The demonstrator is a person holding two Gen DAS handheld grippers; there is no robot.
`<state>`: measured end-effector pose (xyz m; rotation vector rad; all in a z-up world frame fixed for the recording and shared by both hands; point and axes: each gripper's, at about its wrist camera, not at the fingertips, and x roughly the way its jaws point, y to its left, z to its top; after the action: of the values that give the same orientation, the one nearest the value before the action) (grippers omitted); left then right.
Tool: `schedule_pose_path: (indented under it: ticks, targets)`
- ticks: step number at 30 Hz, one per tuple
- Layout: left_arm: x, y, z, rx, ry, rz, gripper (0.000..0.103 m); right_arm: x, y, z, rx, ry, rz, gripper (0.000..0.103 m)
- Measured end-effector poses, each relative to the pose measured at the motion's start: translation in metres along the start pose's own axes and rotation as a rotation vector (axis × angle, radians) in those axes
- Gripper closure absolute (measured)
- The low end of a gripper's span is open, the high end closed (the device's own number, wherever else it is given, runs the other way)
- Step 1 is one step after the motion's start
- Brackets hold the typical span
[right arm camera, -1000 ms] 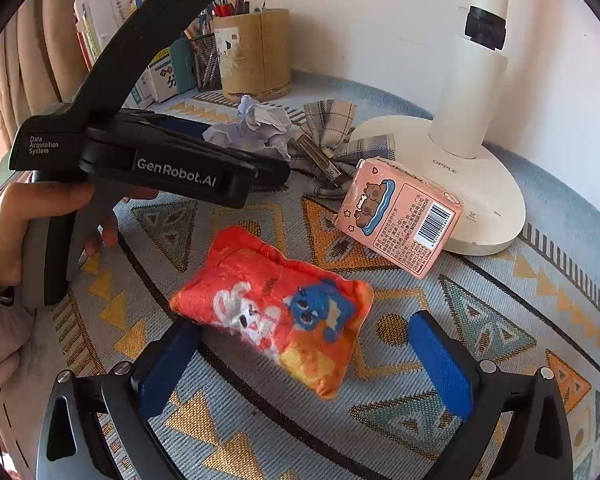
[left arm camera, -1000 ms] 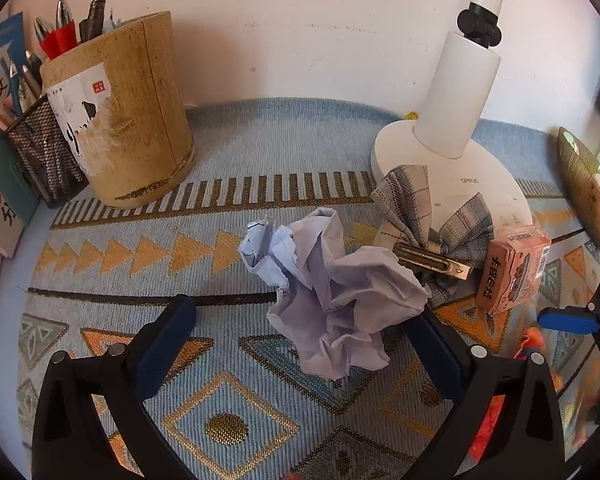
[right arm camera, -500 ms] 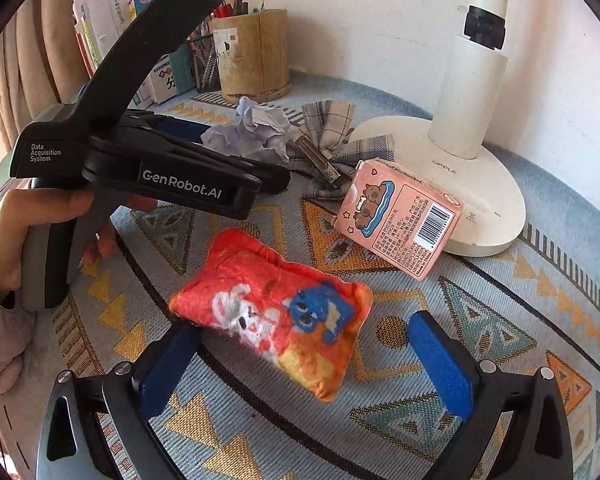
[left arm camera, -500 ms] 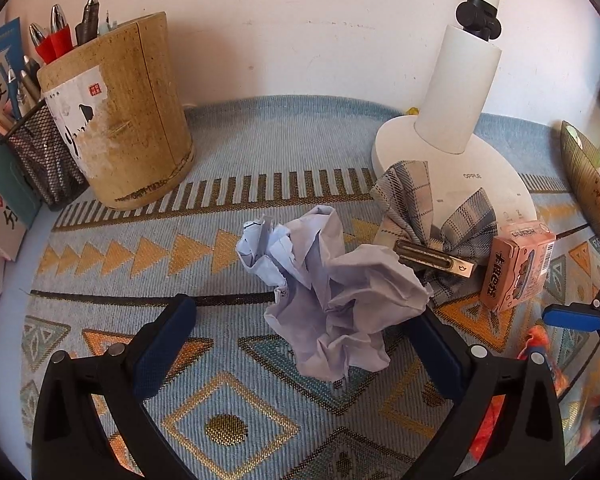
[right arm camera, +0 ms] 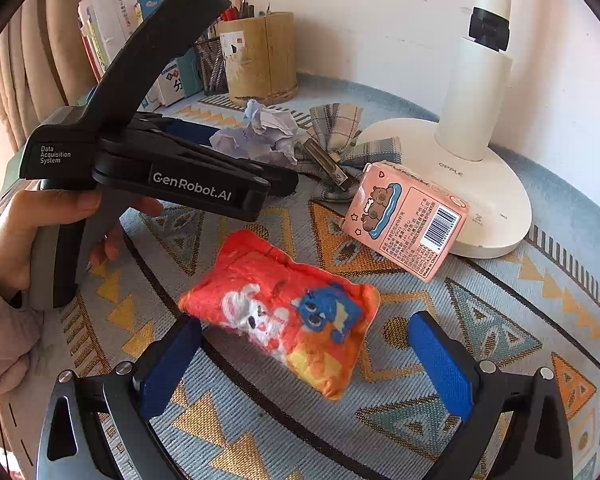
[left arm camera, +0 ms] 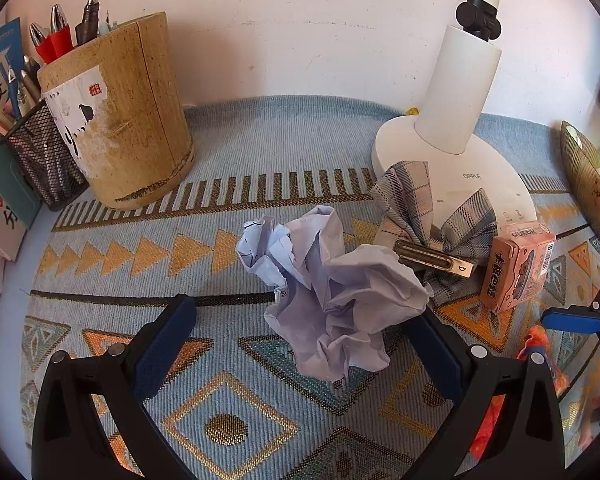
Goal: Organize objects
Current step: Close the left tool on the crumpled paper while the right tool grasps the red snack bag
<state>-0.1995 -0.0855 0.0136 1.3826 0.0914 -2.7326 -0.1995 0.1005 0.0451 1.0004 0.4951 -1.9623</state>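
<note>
The left hand-held gripper (left arm camera: pixel 296 344) is spread around the crumpled white paper ball (left arm camera: pixel 332 292) lying mid-tabletop, evidently lined up to pinch it. The right hand-held gripper (right arm camera: pixel 308 356), also spread, brackets the red-orange plush pouch (right arm camera: pixel 284 312) nearby, just right of the paper.

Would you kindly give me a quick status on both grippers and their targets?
Left gripper open, straddling crumpled paper. Right gripper open around orange snack pouch. Plaid bow clip touching the paper; pink carton near the pouch.

White desk lamp (left arm camera: pixel 456 136), bamboo pen pot (left arm camera: pixel 120 108) w/ pens, mesh holder (left arm camera: pixel 44 160), patterned mat (left arm camera: pixel 228 184).
</note>
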Motion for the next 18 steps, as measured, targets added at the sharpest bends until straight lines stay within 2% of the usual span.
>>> schedule_pose_path:
  ticks: [10, 11, 12, 13, 14, 15, 16, 18]
  targets:
    - [0.0, -0.001, 0.0, -0.002, -0.001, -0.003, 0.001, -0.012, -0.013, -0.003, 0.084, -0.043, 0.093, 0.0]
    - [-0.001, -0.001, 0.0, -0.004, -0.002, -0.005, 0.001, -0.014, -0.015, -0.004, 0.091, -0.047, 0.096, 0.001]
    - [-0.002, -0.001, -0.001, -0.008, -0.006, -0.013, 0.002, -0.015, -0.015, -0.004, 0.094, -0.055, 0.106, 0.006]
    - [-0.005, 0.0, -0.001, -0.018, -0.019, -0.024, 0.012, -0.019, -0.015, -0.005, 0.094, -0.069, 0.115, 0.026]
    - [-0.011, 0.002, -0.002, -0.031, -0.051, -0.038, 0.048, -0.02, -0.014, -0.006, 0.094, -0.073, 0.102, 0.047]
    - [-0.015, 0.004, -0.003, -0.042, -0.072, -0.063, 0.064, -0.021, -0.015, -0.006, 0.096, -0.075, 0.086, 0.056]
    - [-0.017, 0.007, -0.004, -0.056, -0.083, -0.075, 0.063, -0.024, -0.016, -0.007, 0.1, -0.085, 0.09, 0.061]
    - [-0.02, 0.011, -0.006, -0.088, -0.097, -0.08, 0.063, -0.028, -0.018, -0.009, 0.108, -0.106, 0.132, 0.064]
